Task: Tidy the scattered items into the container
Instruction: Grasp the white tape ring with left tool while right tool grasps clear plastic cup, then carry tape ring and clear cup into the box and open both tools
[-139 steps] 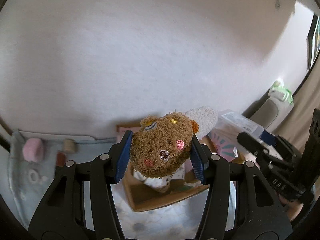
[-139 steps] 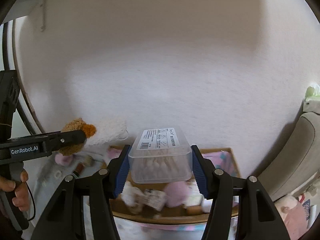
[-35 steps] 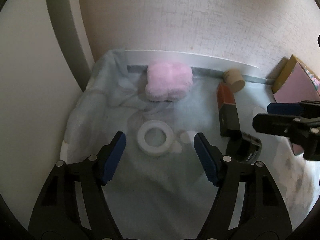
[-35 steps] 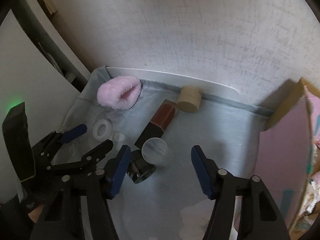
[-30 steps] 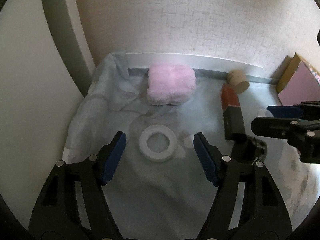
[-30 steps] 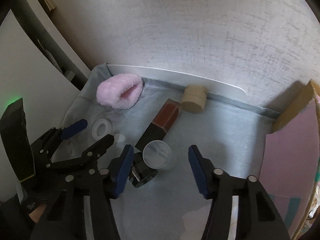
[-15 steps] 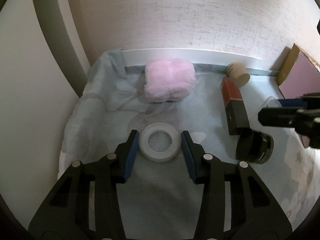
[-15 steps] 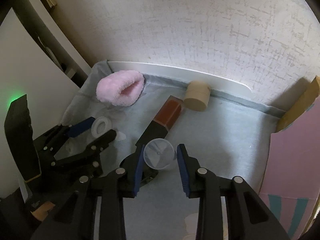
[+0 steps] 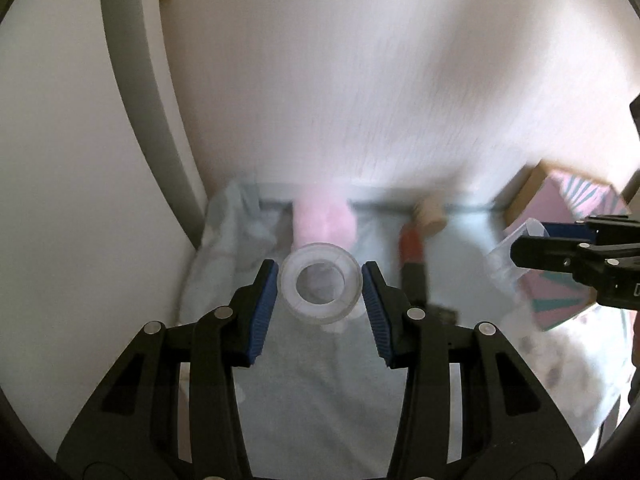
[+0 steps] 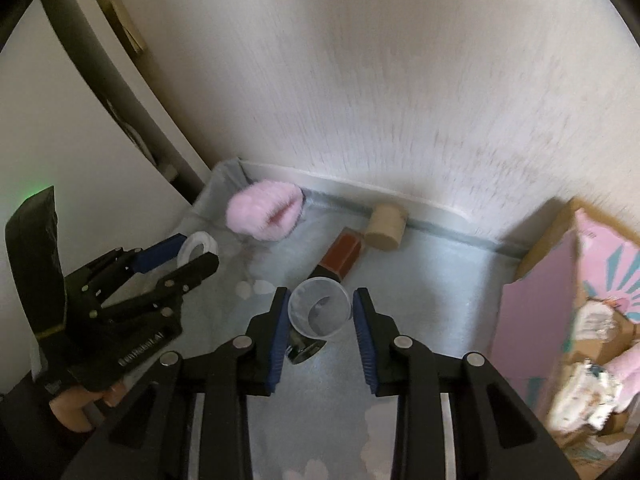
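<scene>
My left gripper point(image 9: 320, 284) is shut on a white translucent ring point(image 9: 320, 282) and holds it above the pale blue cloth point(image 9: 320, 392). From the right wrist view that ring point(image 10: 198, 245) shows between the left gripper's fingers. A small clear plastic cup point(image 10: 319, 312) sits gripped in my right gripper point(image 10: 319, 314), lifted off the cloth; the left wrist view shows the cup point(image 9: 516, 248) at its right edge. The cardboard box point(image 10: 568, 280) with pink flaps stands at the right with several items inside.
On the cloth lie a fluffy pink pouch point(image 10: 264, 216), a tan cylinder point(image 10: 386, 222), a red-brown and black box point(image 10: 340, 258) and a dark round object point(image 10: 300, 350) under the cup. A white wall backs the cloth. A person's hand point(image 10: 74, 408) holds the left gripper.
Both grippers closed, the left on the ring, the right on the clear cup. Both then rose from the cloth with their items.
</scene>
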Tool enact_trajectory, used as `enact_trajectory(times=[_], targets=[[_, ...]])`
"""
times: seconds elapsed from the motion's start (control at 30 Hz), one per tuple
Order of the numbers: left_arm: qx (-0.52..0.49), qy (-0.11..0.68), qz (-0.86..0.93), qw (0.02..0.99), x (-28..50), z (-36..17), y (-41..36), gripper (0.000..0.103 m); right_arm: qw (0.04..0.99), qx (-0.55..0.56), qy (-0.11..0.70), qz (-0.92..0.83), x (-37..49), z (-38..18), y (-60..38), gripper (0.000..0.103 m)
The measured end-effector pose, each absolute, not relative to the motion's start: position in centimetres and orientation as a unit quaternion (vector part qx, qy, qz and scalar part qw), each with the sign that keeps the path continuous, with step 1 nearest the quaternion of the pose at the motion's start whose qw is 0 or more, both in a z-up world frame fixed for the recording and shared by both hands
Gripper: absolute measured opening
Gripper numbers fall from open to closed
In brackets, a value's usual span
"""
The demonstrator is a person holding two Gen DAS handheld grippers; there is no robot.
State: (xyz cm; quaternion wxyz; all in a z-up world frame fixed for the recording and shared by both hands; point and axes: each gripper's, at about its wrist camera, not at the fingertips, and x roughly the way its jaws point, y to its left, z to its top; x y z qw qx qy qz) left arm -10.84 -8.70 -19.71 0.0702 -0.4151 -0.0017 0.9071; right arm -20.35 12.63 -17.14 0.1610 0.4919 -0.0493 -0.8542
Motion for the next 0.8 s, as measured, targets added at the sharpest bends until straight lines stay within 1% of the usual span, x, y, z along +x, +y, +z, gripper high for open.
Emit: enact_trajectory(times=[0.2,0.33,0.4,0.6,0.8], targets=[[-0.391,-0.001,0.917,0.085,-10.0,-13.5,-7.3,0.040,0.163,0.469,-0.058,-0.866,-18.5,-12.4,15.5,0.029],[-0.377,-0.001,0.921,0.103,-9.4,-9.1,-4.7,0.040,0.147,0.456,-0.052,-0.877,-16.5,-9.9,18.7,0.029],[-0.372,0.002,0.921,0.116,-9.5,-8.0,-2.8,0.040,0.138,0.451,-0.053,-0.880,-15.6,-9.1,20.5,0.029],[-0.367,0.004,0.914,0.172,-10.2,-5.8,4.6,0.040,0.111,0.443,-0.052,-0.888,-13.2,-8.0,26.0,0.029],[-0.381,0.017,0.896,0.227,-10.6,-6.5,12.9,0.040,0.078,0.446,-0.037,-0.891,-11.1,-8.0,31.9,0.028]])
